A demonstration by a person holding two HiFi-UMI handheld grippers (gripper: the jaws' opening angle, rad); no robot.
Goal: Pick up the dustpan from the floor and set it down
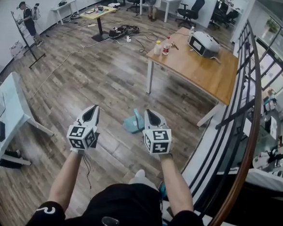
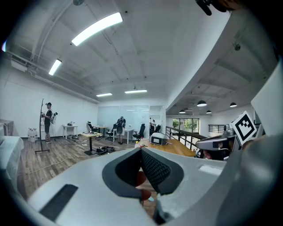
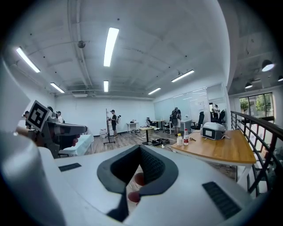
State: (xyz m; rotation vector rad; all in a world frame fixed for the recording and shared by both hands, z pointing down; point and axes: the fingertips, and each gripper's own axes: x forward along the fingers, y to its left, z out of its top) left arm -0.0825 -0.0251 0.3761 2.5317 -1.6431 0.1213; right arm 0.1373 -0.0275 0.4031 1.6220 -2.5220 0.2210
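In the head view a teal dustpan (image 1: 131, 123) lies on the wooden floor just ahead of the person, between the two grippers; its right part is hidden behind the right gripper. My left gripper (image 1: 91, 109) hangs above the floor to the dustpan's left. It is shut with nothing in it, and its jaws meet at the tip in the left gripper view (image 2: 141, 150). My right gripper (image 1: 150, 113) is level with it beside the dustpan's right edge, also shut and empty, with its tips together in the right gripper view (image 3: 140, 148). Both point roughly level into the room.
A wooden table (image 1: 202, 71) with bottles (image 1: 162, 47) and a white device (image 1: 204, 43) stands ahead on the right. A dark railing (image 1: 243, 107) runs down the right side. A white table (image 1: 11, 110) is at the left. People and desks are at the back, and cables (image 1: 123, 32) lie on the floor.
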